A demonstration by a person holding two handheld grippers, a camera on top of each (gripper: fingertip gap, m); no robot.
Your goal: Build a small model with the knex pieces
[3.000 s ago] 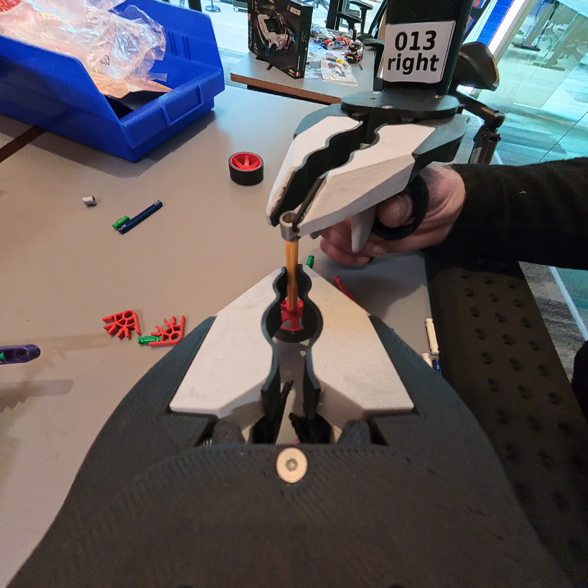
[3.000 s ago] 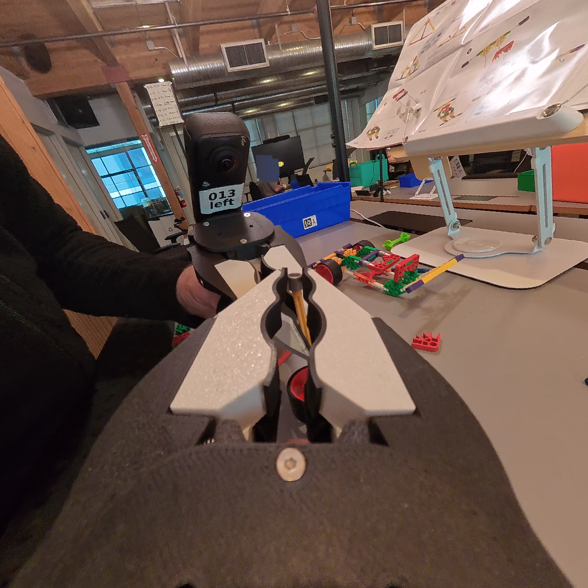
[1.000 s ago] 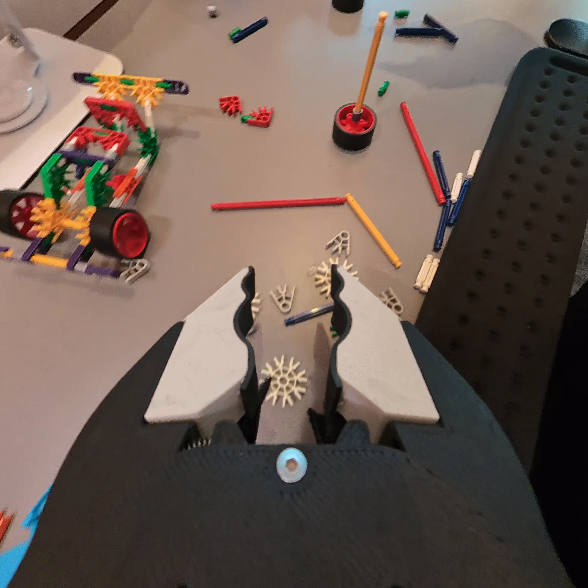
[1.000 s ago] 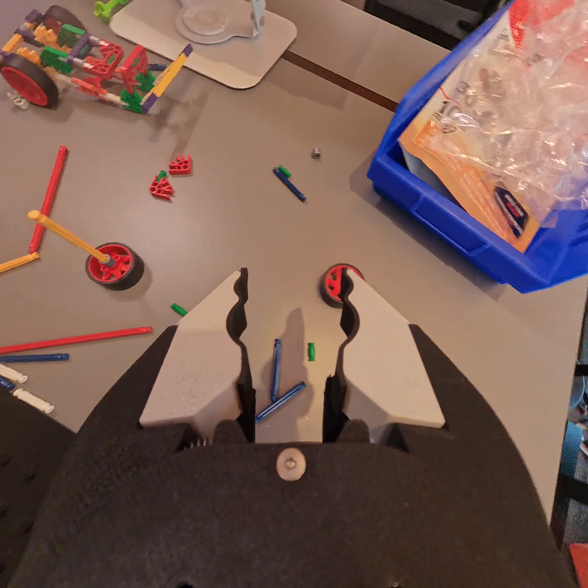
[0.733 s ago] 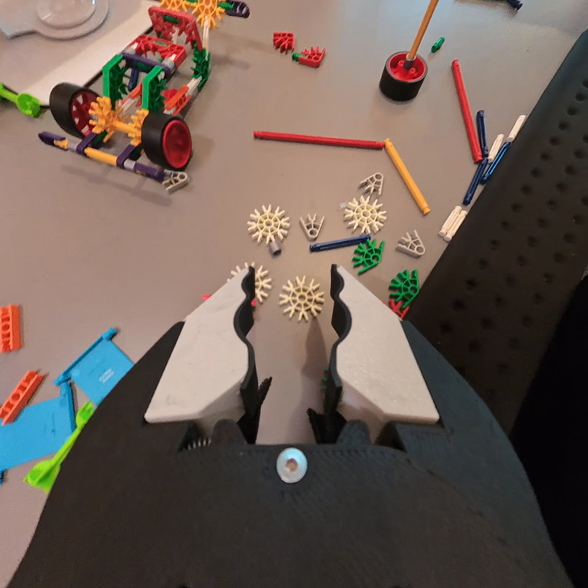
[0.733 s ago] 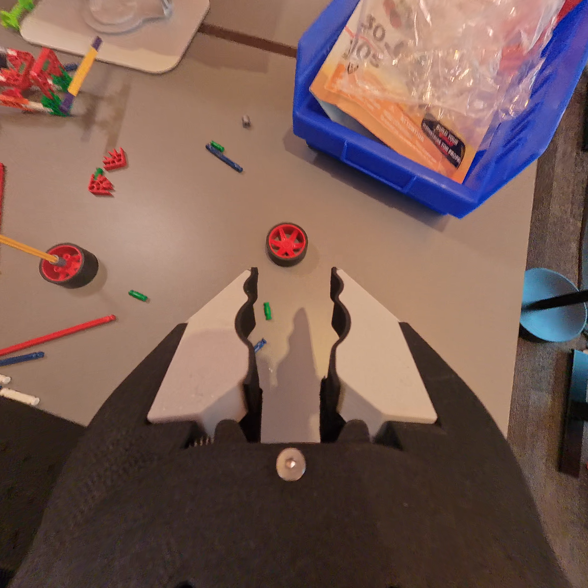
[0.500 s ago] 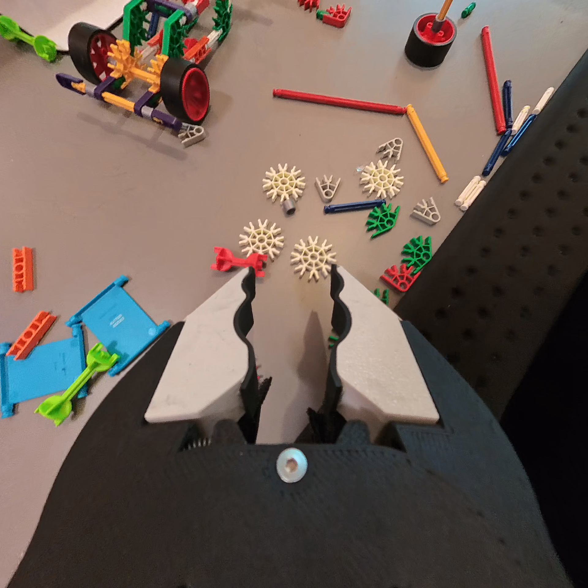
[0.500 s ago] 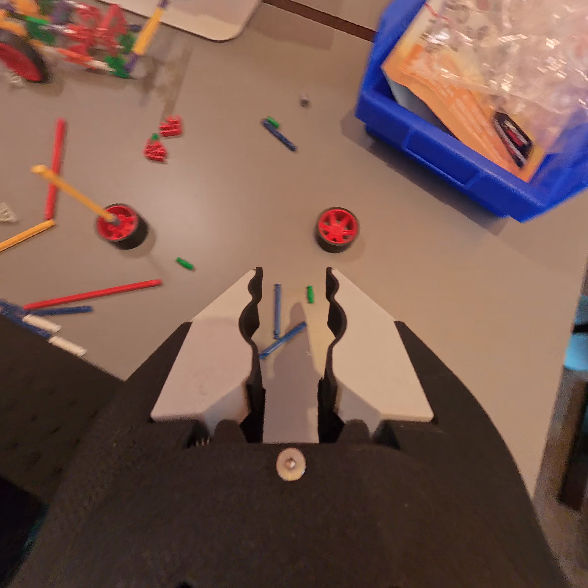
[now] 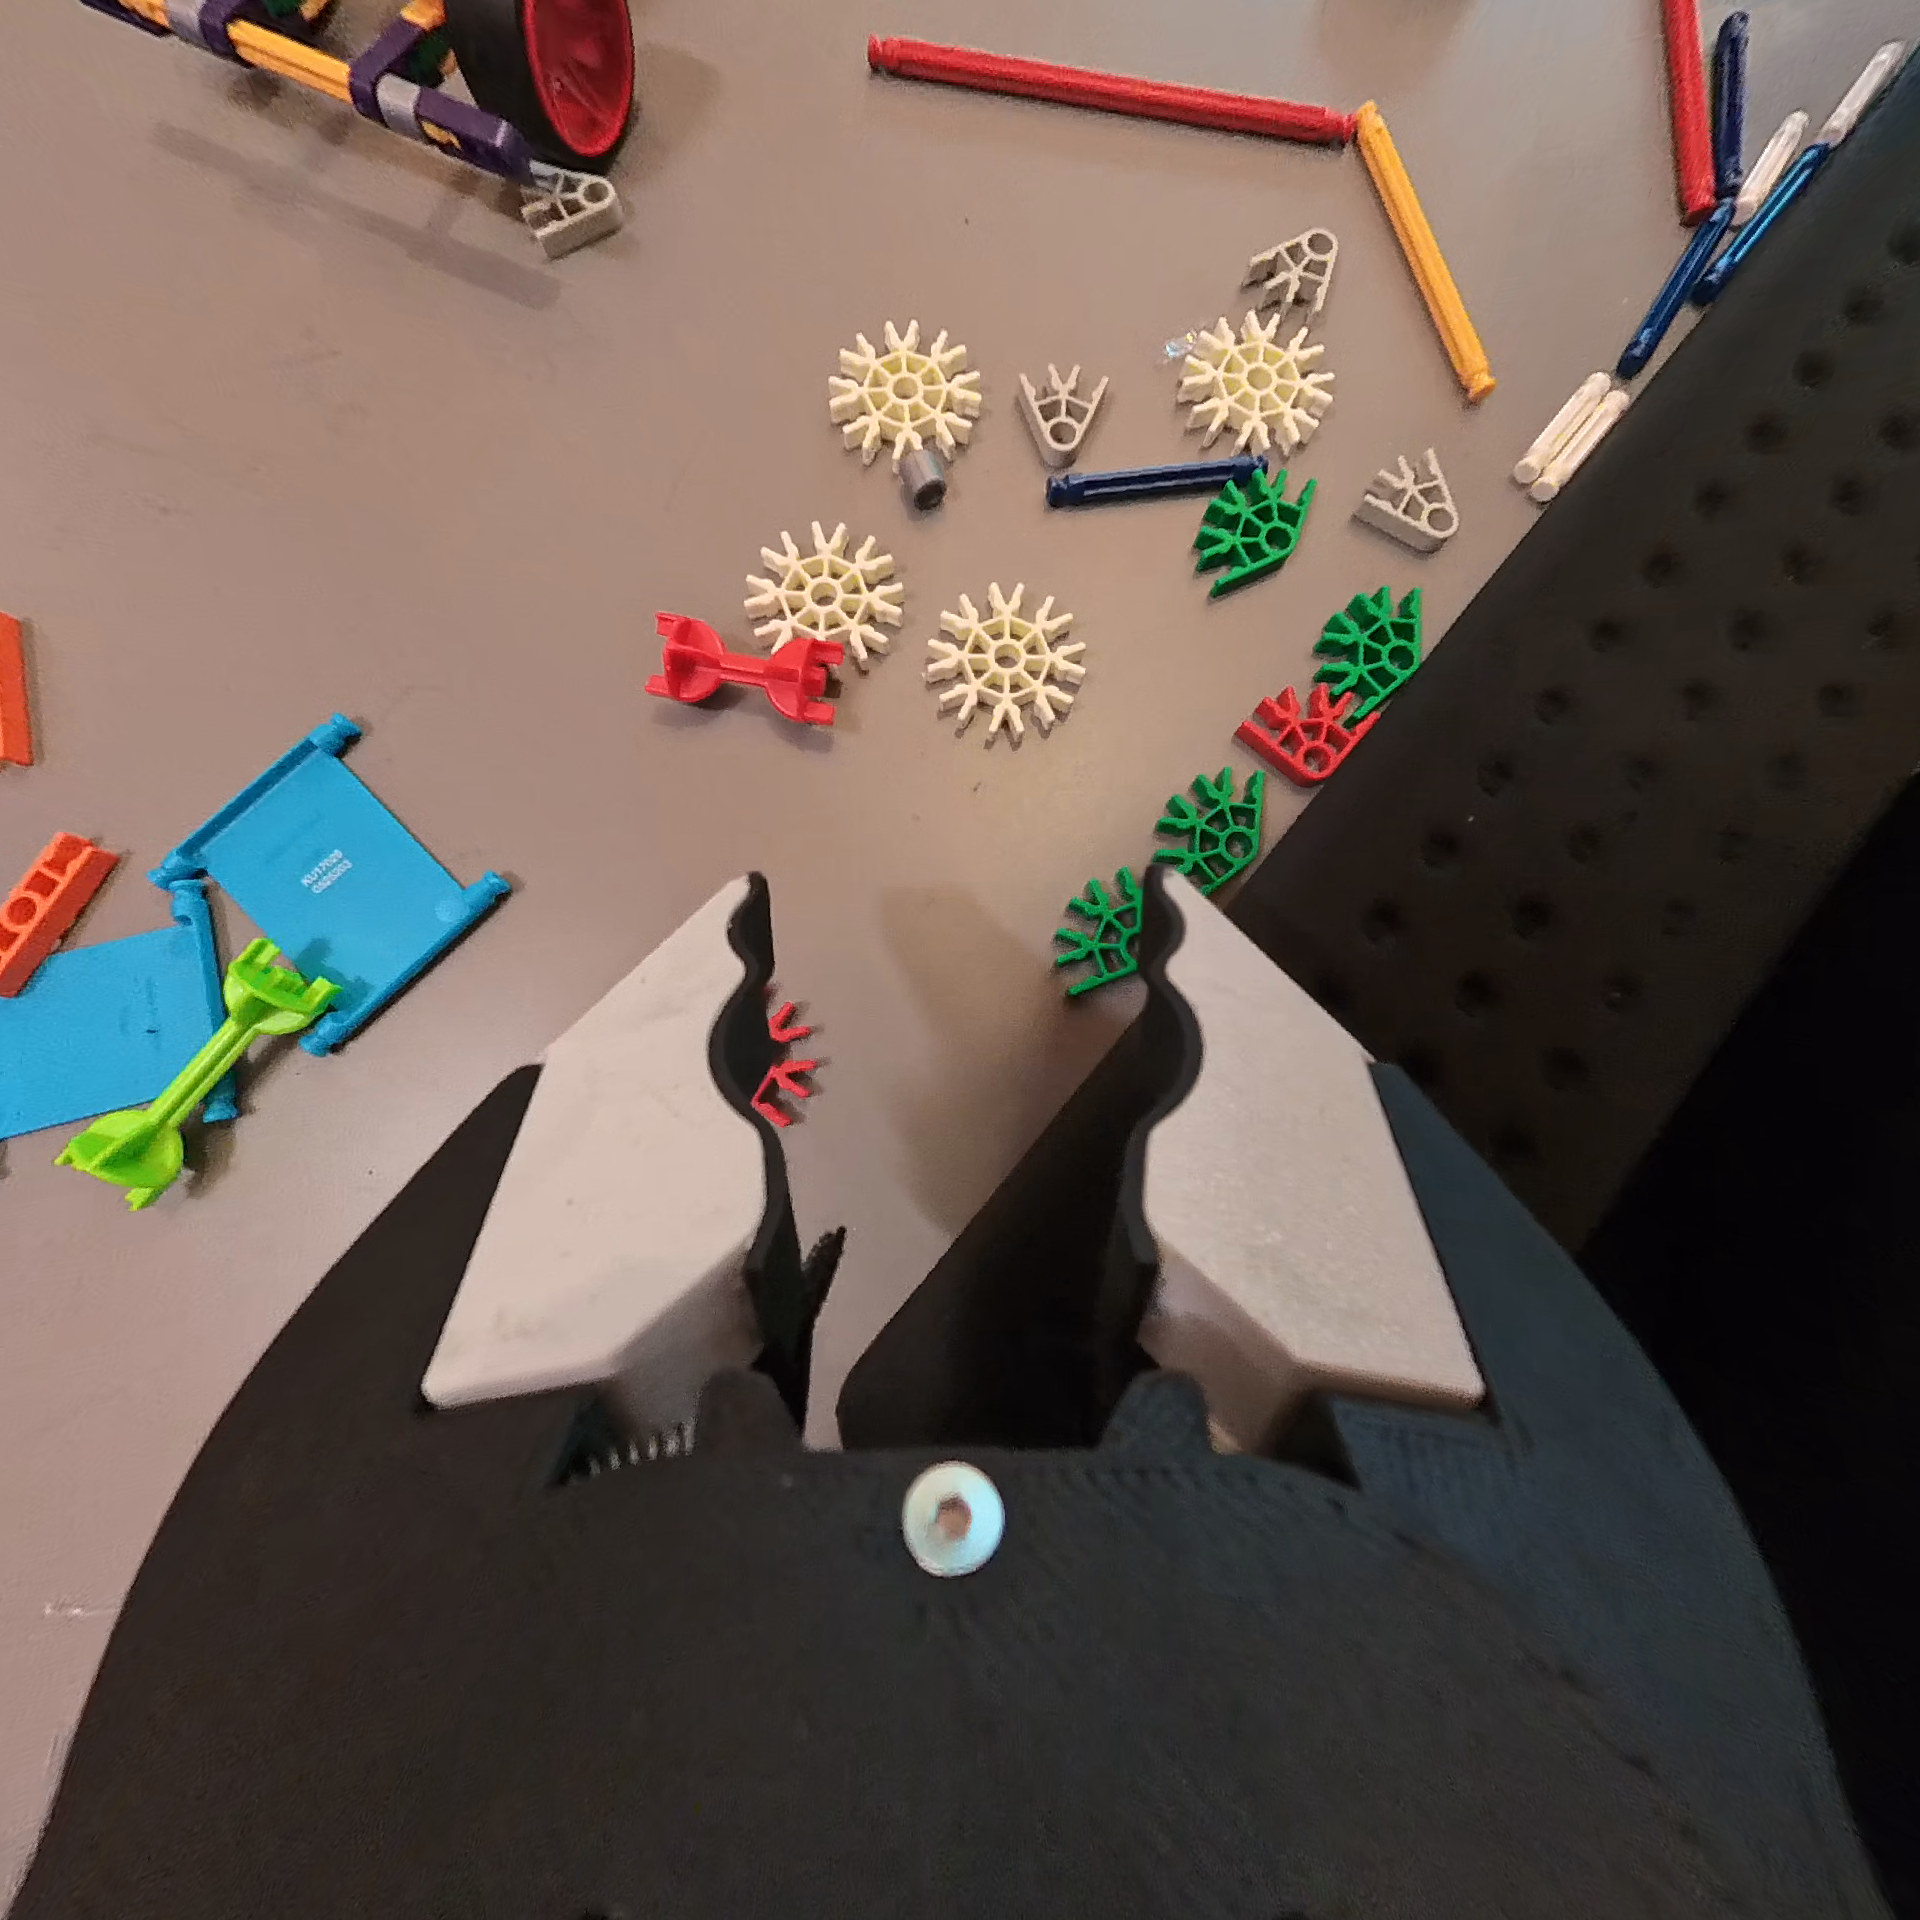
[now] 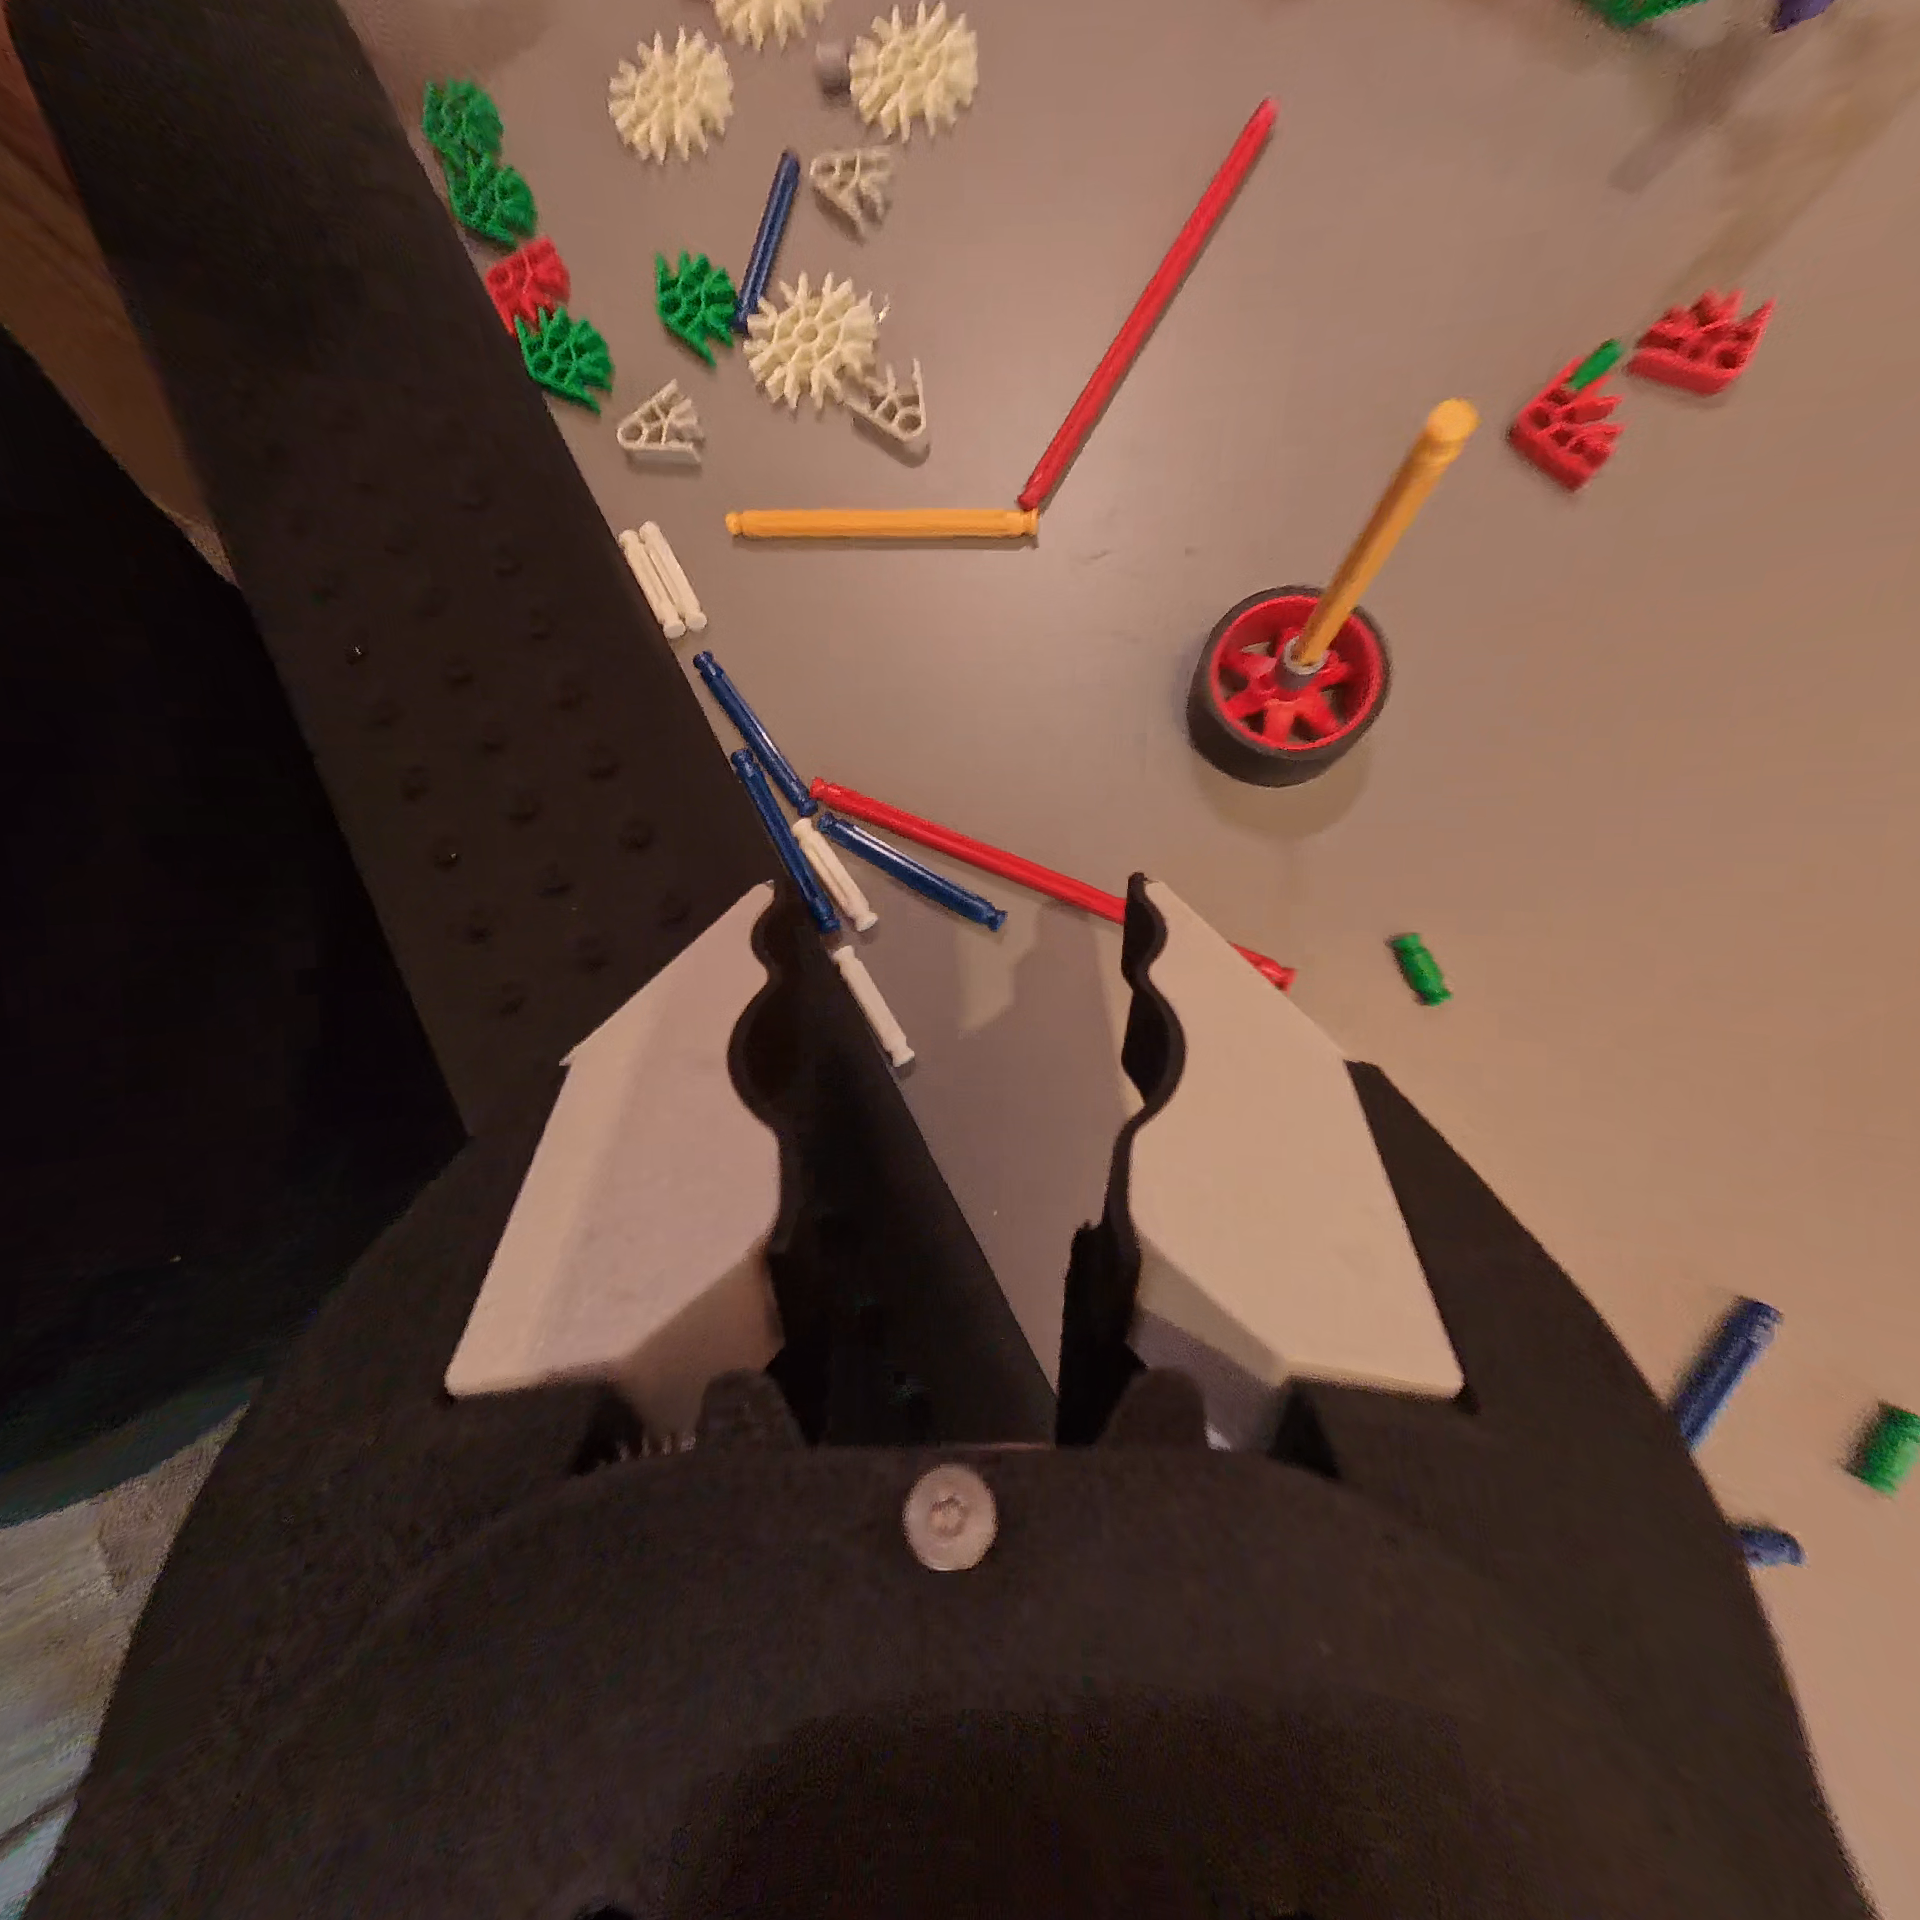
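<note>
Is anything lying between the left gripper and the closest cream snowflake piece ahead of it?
Nothing visible. The left gripper is open, with only bare table between it and the nearest cream snowflake piece. A green connector sits by one fingertip, off that line.

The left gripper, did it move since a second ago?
Yes. The left gripper drew back toward the table's near edge: the cream snowflake connector that lay between its fingers now lies beyond the fingertips.
</note>
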